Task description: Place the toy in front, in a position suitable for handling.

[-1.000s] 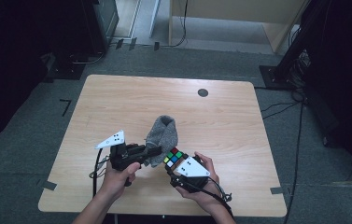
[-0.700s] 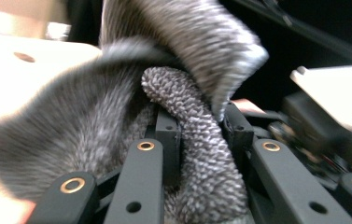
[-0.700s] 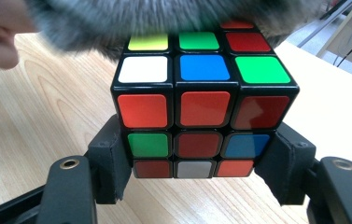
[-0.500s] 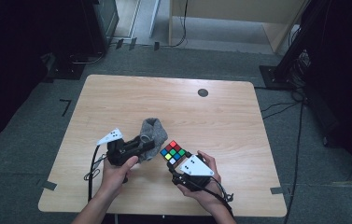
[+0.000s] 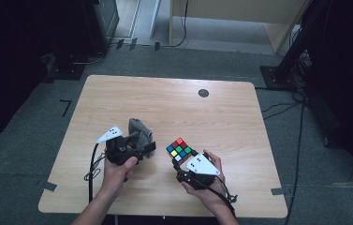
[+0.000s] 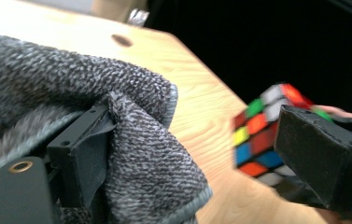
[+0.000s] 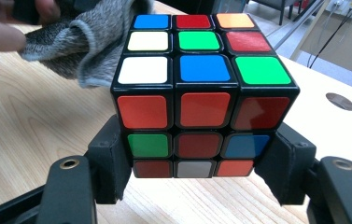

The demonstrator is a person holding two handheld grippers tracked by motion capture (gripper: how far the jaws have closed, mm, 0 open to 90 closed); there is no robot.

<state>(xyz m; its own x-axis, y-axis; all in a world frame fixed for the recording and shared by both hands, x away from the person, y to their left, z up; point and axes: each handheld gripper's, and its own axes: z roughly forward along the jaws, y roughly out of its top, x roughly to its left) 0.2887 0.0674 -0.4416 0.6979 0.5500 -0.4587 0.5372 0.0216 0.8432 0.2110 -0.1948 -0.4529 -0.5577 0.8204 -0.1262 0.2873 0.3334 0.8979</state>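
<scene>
Inspection ran from my left across the wooden table point(image 5: 174, 101). I found the left gripper point(image 5: 139, 146) low over the tabletop with its jaws just opened wide; the grey knitted cloth point(image 5: 140, 130) lay bunched on the table at its tips, draped over one black jaw in the left gripper view, and I saw no pad pressing on it. Just to the right, apart from the cloth, I noted the Rubik's cube point(image 5: 179, 150) held above the near part of the table. The right gripper point(image 5: 186, 161) was closed partway, its pads point(image 7: 113, 163) clamped against the cube's lower two rows on opposite sides, and I found the cube upright between them.
</scene>
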